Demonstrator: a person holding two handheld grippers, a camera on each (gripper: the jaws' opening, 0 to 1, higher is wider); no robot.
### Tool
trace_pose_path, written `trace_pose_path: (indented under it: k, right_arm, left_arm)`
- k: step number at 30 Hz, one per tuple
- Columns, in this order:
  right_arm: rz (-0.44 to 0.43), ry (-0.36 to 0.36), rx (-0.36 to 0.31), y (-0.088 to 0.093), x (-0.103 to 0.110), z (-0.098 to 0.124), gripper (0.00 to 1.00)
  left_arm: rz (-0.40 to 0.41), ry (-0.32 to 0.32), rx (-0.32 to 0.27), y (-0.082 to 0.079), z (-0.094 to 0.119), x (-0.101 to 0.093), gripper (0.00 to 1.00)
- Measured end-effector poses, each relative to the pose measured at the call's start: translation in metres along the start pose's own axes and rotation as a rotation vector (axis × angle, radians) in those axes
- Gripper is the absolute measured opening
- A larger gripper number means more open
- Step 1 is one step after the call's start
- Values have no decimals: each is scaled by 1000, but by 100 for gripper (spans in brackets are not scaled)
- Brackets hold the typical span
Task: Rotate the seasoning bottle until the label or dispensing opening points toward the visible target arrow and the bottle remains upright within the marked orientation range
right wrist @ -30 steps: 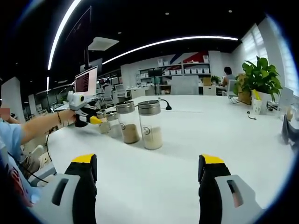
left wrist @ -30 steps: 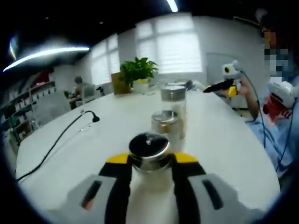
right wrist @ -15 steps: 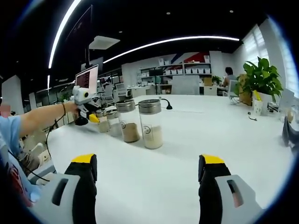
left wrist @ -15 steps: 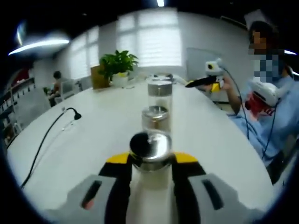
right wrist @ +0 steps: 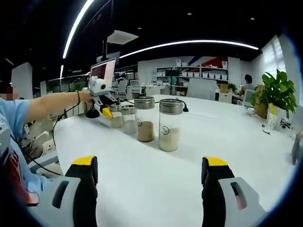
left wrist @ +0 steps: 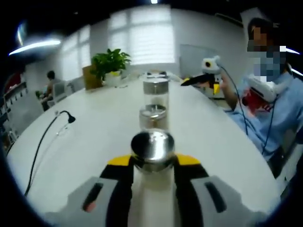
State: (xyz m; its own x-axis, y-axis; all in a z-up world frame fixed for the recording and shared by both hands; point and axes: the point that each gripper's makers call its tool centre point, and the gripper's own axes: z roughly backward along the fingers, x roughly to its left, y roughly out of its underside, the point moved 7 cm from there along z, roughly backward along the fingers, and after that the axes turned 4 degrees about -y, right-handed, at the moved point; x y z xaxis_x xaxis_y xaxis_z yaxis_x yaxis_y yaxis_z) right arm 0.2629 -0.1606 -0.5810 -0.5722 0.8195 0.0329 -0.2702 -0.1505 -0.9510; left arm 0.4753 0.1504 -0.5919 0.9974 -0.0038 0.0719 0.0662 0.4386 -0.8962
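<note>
White office table (right wrist: 142, 184) is carrying a row of four seasoning jars; the left gripper (left wrist: 152, 165) is clamping the near seasoning bottle (left wrist: 152, 147) at the row's left end, standing upright. Right gripper (right wrist: 149, 175) is hovering with jaws wide apart, well away from the jars. Rotation step looks underway; no arrow visible, so next likely calls for twisting while keeping it vertical.

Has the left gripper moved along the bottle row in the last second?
No. In the right gripper view, the left gripper stays clamped on the end bottle beside the same row; it only tilts, its body rising upright.
</note>
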Motion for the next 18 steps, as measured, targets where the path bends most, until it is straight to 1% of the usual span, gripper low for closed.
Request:
trace_pose_path:
  k: [3,4,5,8,9,10,12,13,16,18]
  right_arm:
    - [-5,14,1,1,-2,2,94]
    - [-6,17,1,1,-3,3,94]
    - [-6,21,3,1,-4,3,94]
    - [-11,26,7,2,-6,4,94]
    - [-13,27,7,3,-6,4,94]
    - [-15,27,7,3,-6,4,94]
    - [-18,26,9,4,-6,3,94]
    - [-20,25,10,4,-6,3,94]
    - [-23,25,12,4,-6,3,94]
    - [-21,30,11,4,-6,4,94]
  left_arm:
    - [-16,-12,19,0,-3,-4,36]
    - [25,-11,42,3,-4,-4,36]
    - [36,-16,43,4,-6,-2,38]
    - [29,-14,50,8,-5,1,51]
    - [36,-17,41,7,-3,2,56]
    - [67,-38,26,6,-4,-1,59]
    - [121,-96,20,7,0,5,66]
    - [116,-96,16,7,2,5,67]
    - [109,-130,-23,4,9,6,66]
    - [97,-173,-53,0,13,6,68]
